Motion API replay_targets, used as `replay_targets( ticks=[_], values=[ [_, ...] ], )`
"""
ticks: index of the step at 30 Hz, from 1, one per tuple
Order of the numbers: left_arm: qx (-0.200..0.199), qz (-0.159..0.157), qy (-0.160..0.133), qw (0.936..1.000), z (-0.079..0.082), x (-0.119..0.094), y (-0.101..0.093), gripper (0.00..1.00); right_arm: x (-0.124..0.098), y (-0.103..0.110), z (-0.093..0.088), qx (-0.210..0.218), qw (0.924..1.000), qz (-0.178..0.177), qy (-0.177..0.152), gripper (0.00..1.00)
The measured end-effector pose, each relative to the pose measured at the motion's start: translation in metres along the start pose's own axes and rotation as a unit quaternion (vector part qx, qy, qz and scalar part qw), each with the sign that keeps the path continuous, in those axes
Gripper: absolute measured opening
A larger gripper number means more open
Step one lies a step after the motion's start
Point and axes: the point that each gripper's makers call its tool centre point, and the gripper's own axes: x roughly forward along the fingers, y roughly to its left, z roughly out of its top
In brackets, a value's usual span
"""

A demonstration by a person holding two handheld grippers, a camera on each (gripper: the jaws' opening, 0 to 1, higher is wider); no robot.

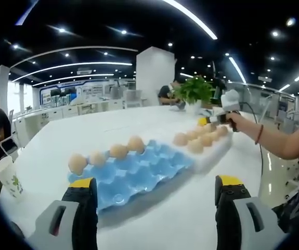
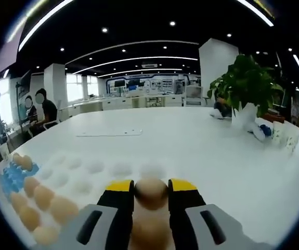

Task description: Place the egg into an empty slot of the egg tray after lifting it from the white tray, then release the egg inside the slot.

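A blue egg tray [image 1: 139, 174] lies on the white table with several eggs [image 1: 119, 151] along its far edge; its near slots are bare. Right of it sits the white tray [image 1: 214, 148] holding several eggs [image 1: 195, 146]. My left gripper [image 1: 154, 190] hangs open in front of the blue tray, nothing between its jaws. My right gripper [image 2: 151, 186] is shut on a tan egg [image 2: 150, 197] over the white tray [image 2: 94, 169], whose nearby dimples are bare. That right gripper [image 1: 211, 121] appears at the white tray's far end, held by a hand.
A paper cup [image 1: 6, 177] stands near the table's left edge. A potted plant [image 2: 248, 83] and small items sit at the far right. A flat sheet [image 2: 107, 134] lies mid-table. People sit at the left.
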Motion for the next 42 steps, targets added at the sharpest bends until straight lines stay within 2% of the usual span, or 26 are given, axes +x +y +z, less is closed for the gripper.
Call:
replay_targets(
  ticks=[6,14,20,33,42],
  values=[
    [0.0,0.001,0.001,1.0,0.0,0.0,0.0,0.97,-0.006,0.005,0.012,-0.001,0.9999,0.002,-0.013,0.26],
    [0.0,0.003,0.003,1.0,-0.002,-0.003,0.001,0.97,-0.007,0.011,0.006,-0.014,0.9999,0.002,-0.003,0.26],
    [0.0,0.006,0.003,1.0,-0.003,-0.005,0.004,0.98,-0.011,0.017,0.009,-0.015,0.9999,0.004,-0.006,0.26],
    [0.007,0.003,0.002,1.0,0.0,-0.009,0.002,1.0,-0.016,0.064,0.012,-0.017,0.9985,0.05,-0.011,0.26],
    [-0.001,0.014,-0.004,0.9999,0.0,-0.012,0.006,1.0,-0.018,0.099,0.012,-0.027,0.996,0.084,-0.013,0.26]
  ],
)
